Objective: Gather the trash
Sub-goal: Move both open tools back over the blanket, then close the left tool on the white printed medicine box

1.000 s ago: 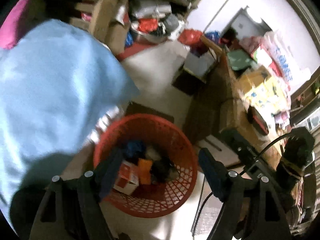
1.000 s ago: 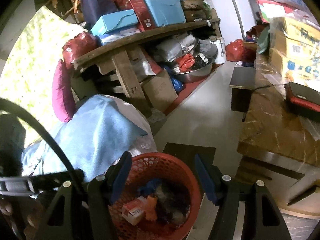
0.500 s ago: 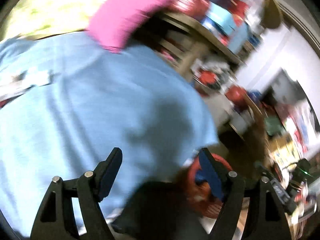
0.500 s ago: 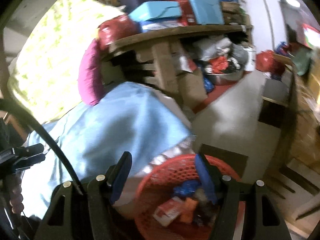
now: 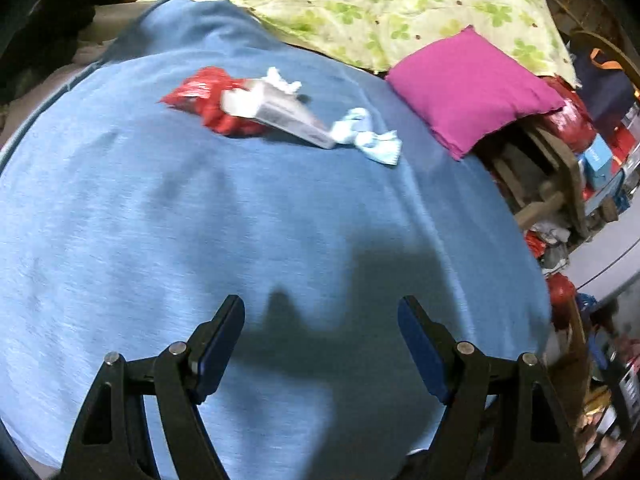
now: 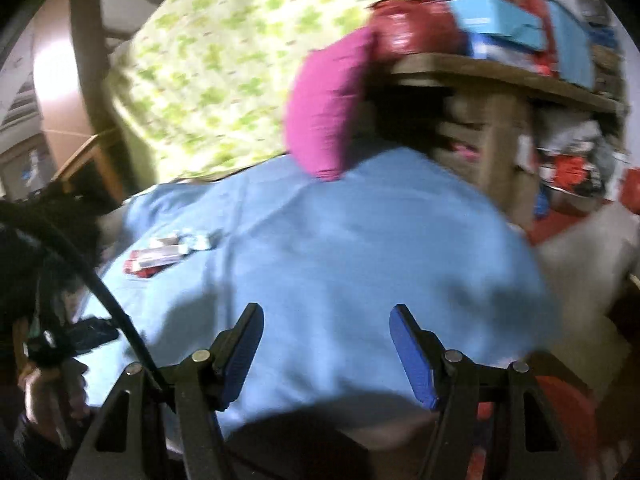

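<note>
- Left wrist view: the left tongs [image 5: 320, 336] fill the bottom of the frame, their blue-padded fingers [image 5: 218, 340] standing apart with nothing between them, over a broad light-blue cloth sheet [image 5: 200, 220] that covers most of the picture.
- Left wrist view, upper centre: the trash lies in a small cluster on the sheet, well apart from the tongs. It consists of a crumpled red plastic wrapper [image 5: 204, 98], a flat grey-white cardboard box [image 5: 276, 114] lying tilted across the wrapper's right edge, a scrap of white tissue [image 5: 282, 80] just behind the box, and a twisted pale-blue paper scrap [image 5: 368, 136] touching the box's right end.
- Left wrist view, upper right: a magenta fabric cushion [image 5: 472, 88] rests at the sheet's far edge, in front of a pale green leaf-patterned cloth [image 5: 380, 0].
- Right wrist view (blurred): the right tongs [image 6: 326, 344] at the bottom stand apart and empty above the same blue sheet [image 6: 360, 260].
- Right wrist view, centre left: the trash cluster [image 6: 164, 256] shows as red and white shapes on the sheet; single pieces cannot be told apart.
- Right wrist view, top: the cushion [image 6: 328, 108] leans beneath a cluttered wooden shelf [image 6: 500, 76].
- Right wrist view, lower right: a red plastic mesh basket [image 6: 568, 412] is partly hidden behind the tongs.
</note>
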